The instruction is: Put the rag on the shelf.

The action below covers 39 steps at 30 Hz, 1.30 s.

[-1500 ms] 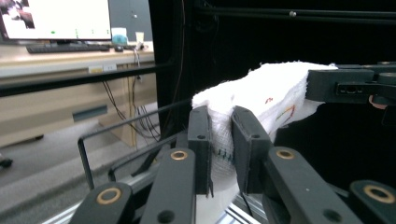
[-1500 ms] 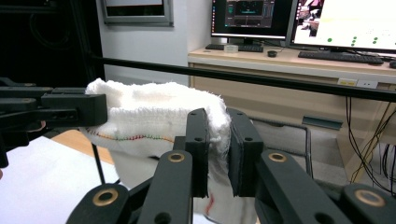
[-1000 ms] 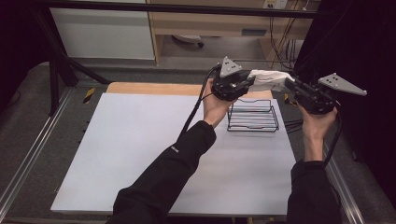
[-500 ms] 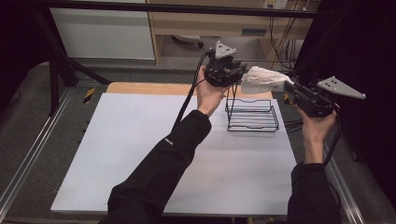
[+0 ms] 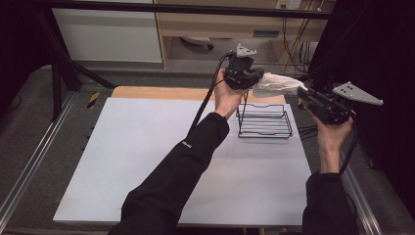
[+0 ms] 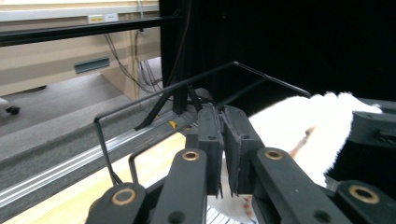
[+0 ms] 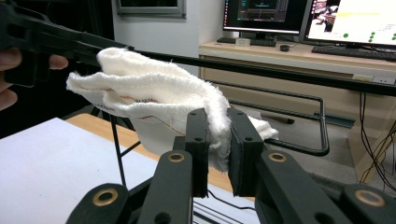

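A white cloth [image 5: 276, 82] hangs stretched in the air between my two grippers, above a black wire rack [image 5: 264, 122] on the table. My left gripper [image 5: 255, 81] is at the cloth's left end. Its jaws have just been closing, and in the left gripper view [image 6: 223, 116] they stand shut with the cloth's [image 6: 303, 126] edge pinched between the pads. My right gripper [image 5: 302, 93] holds the other end. Its jaws [image 7: 217, 116] are shut on a bunched fold of the cloth [image 7: 154, 93]. The rack's top bar [image 6: 154, 95] runs just beyond the left jaws.
A white mat [image 5: 147, 161] covers the table, with a wooden strip [image 5: 156, 93] along the far edge. Metal rails [image 5: 29, 166] flank both sides. A black frame bar [image 5: 195, 7] crosses overhead at the back. A desk with monitors [image 7: 280, 14] stands beyond the rack.
My left gripper has risen and shifted toward the far side, taking the cloth's left end with it, so the cloth now spans the gap higher above the rack. The right gripper has kept still.
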Each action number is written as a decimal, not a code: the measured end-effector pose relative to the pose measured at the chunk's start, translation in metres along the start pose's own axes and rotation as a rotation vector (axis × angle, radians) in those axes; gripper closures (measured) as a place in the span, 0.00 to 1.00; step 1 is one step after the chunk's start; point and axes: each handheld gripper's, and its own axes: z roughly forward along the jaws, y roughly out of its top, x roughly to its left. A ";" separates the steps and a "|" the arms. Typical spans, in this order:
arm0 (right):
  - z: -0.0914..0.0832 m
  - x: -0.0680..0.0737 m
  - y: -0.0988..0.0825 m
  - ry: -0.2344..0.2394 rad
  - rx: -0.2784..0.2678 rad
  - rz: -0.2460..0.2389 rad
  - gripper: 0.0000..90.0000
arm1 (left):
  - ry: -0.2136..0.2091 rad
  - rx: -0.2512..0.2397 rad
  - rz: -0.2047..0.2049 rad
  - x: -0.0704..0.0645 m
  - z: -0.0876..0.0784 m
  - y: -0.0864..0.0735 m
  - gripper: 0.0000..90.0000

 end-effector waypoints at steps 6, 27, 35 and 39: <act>0.000 0.001 -0.001 0.001 0.010 0.008 0.87 | -0.033 0.020 0.026 -0.003 -0.006 -0.015 0.95; 0.000 0.010 0.005 0.045 0.054 0.014 0.79 | -0.026 0.057 0.054 -0.009 0.006 -0.040 0.99; 0.029 0.011 -0.010 0.026 0.142 0.056 0.96 | -0.009 0.049 0.075 -0.011 0.008 -0.045 0.99; 0.036 0.009 -0.015 0.010 0.138 0.065 0.96 | -0.005 0.048 0.080 -0.011 0.010 -0.047 0.99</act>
